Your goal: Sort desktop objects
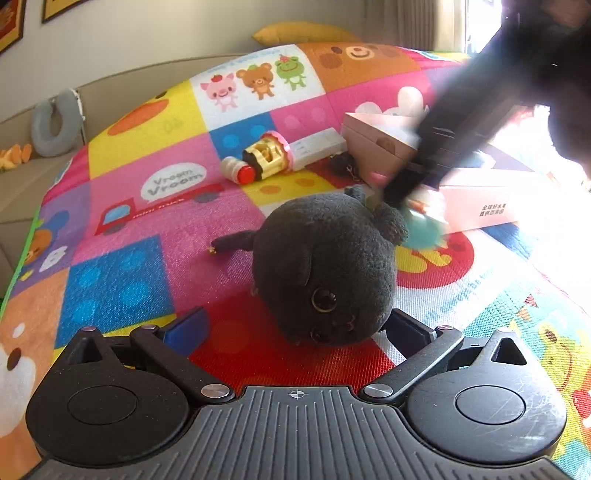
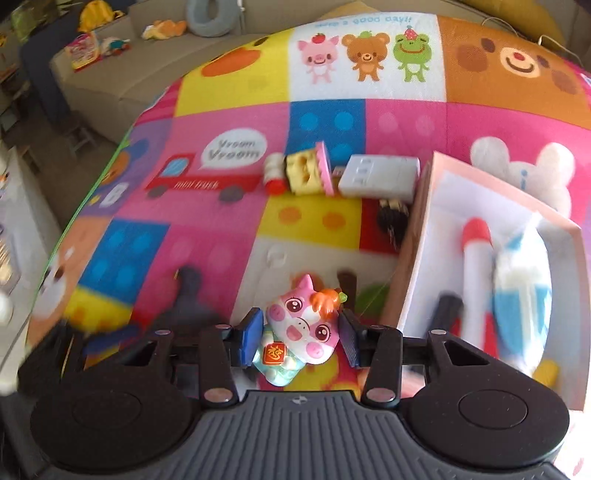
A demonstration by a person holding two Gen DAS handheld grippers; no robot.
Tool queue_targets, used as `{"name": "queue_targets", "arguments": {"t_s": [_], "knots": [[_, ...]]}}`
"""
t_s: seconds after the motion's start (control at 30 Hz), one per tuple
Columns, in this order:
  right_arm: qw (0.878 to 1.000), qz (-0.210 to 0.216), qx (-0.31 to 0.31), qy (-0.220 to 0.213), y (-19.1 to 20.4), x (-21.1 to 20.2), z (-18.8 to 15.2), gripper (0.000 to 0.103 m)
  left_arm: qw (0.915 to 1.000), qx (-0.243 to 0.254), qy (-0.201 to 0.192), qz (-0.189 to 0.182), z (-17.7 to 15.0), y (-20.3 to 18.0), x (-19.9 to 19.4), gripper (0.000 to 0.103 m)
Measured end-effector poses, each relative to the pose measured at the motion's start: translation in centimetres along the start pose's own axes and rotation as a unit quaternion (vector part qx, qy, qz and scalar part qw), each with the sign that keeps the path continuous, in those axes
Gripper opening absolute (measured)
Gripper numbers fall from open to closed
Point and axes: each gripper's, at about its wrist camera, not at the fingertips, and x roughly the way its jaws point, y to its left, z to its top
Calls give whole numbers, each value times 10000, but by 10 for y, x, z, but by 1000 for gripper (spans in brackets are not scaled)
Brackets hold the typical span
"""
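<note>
Right gripper (image 2: 301,334) jaws narrow around pig toy (image 2: 303,328); contact unclear.
Left gripper (image 1: 295,328) jaws wide, black plush (image 1: 325,266) between. Pink box (image 2: 417,251) just right; mat (image 2: 207,258) open left.

A grey neck pillow (image 1: 55,123) lies on the beige sofa (image 2: 122,77) beside orange plush (image 2: 164,28).

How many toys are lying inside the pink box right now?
2 that show: a white tube with a red cap on the left side of the pink box, and a blurred blue-and-white toy beside it. More may be hidden.
</note>
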Motion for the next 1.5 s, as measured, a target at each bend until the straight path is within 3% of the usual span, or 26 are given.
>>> {"name": "queue_targets", "arguments": {"t_s": [0.13, 0.27, 0.3, 0.37, 0.4, 0.6, 0.77, 0.83, 0.97, 1.03, 1.33, 1.5], "knots": [[9994, -117, -147, 274, -5, -14, -38, 45, 10000, 30, 21, 29, 0, -1, 0, 103], [9975, -594, -283, 261, -13, -14, -74, 46, 10000, 31, 53, 45, 1, -1, 1, 103], [9973, -653, -280, 171, -14, -15, -80, 49, 10000, 30, 61, 54, 0, -2, 1, 103], [9970, -721, -263, -91, -17, -17, -93, 73, 9999, 26, 77, 73, 0, -2, 1, 103], [9970, -703, -252, -183, -18, -19, -100, 77, 9999, 20, 89, 75, 1, -2, 0, 103], [9989, -443, -10, -133, -24, -20, -129, 80, 9996, -8, 297, 9, 6, -1, 0, 103], [9982, -557, -74, -206, -30, -23, -154, 90, 9931, -795, 417, -759, 20, 6, -3, 103], [9984, -504, 120, -245, -37, -23, -160, 96, 9911, -878, 517, -860, 27, 2, 3, 103], [9975, -238, 610, -275, -52, -21, -170, 103, 9954, -252, 678, -632, 37, -25, 21, 103], [9975, -254, 512, -409, -49, -22, -176, 103, 9953, -25, 736, -631, 40, -36, 27, 103], [9924, -303, 535, -1067, -43, -25, -197, 103, 9915, 536, 818, -854, 61, -81, 54, 103], [9874, -334, 492, -1466, -33, -23, -206, 103, 9920, 775, 811, -579, 73, -99, 75, 103]]}}
